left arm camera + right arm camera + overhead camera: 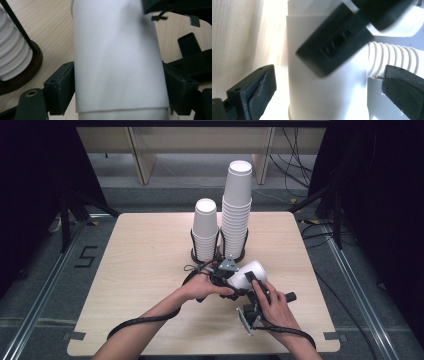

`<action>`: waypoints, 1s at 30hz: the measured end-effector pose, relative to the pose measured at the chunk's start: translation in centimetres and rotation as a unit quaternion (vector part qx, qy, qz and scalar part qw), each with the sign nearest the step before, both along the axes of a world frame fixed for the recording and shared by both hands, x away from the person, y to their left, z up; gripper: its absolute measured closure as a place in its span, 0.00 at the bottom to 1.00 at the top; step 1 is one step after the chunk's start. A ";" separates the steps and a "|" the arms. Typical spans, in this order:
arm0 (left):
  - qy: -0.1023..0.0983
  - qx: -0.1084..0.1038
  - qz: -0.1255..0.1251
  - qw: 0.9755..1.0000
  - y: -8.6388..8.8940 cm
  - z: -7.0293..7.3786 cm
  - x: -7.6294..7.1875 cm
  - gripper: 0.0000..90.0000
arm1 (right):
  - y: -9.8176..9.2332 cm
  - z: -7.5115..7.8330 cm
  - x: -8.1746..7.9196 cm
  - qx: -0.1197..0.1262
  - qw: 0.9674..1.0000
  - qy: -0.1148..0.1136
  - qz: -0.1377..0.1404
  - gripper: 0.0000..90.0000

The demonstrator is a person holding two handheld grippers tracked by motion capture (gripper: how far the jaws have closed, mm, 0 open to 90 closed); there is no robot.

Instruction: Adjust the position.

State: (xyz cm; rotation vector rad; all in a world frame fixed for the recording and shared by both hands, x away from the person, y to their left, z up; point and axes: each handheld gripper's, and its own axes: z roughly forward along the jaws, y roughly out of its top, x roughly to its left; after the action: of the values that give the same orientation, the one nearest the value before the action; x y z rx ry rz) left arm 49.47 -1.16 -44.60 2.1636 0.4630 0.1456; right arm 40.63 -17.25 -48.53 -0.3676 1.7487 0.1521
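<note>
White cup: a paper cup (pixel 248 272) lies tilted above the pale wooden desk (pixel 140 270), mouth toward 1 o'clock in the high view, at about 5 o'clock from the two cup stacks.
Second cup: in the left gripper view a further cup's edge (pixel 122 115) shows under the outer one at 6 o'clock, so at least two are nested.
Left gripper: the left gripper (pixel 226 277) comes in from 9 o'clock of the cup; its jaws are clamped on the cup wall, one pad pressing each side in the left gripper view.
Right gripper: the right gripper (pixel 255 287) sits at 5 o'clock of the cup; its jaws stand wide apart, and they have just been opening.
Cup against right jaws: in the right gripper view the cup (pixel 324 82) stands between the two jaws with a gap on each side, touching neither pad.
Short stack: white cups (pixel 205 227) in a dark wire holder at 11 o'clock of the held cup.
Tall stack: higher pile of cups (pixel 236 205) just beside it at 12 o'clock.
</note>
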 end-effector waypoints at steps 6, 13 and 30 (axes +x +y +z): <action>0.003 -0.013 0.017 1.000 0.4 -0.1 0.3 0.23 | -0.9 0.8 -0.9 0.017 1.000 -0.007 -0.011 0.01; -0.007 -0.020 0.029 0.999 1.0 -0.2 0.6 0.23 | -2.4 1.9 -1.4 0.133 0.990 0.009 -0.046 0.01; -0.016 -0.042 0.054 0.998 1.6 -0.5 0.5 0.23 | -5.7 2.3 -0.5 0.410 0.895 0.120 -0.126 0.02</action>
State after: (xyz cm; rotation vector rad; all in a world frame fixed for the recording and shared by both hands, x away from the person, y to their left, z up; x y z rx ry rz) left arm 49.96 0.47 -45.06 2.0522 0.5584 0.2164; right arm 40.18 -22.98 -46.26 0.5144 1.7825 0.7419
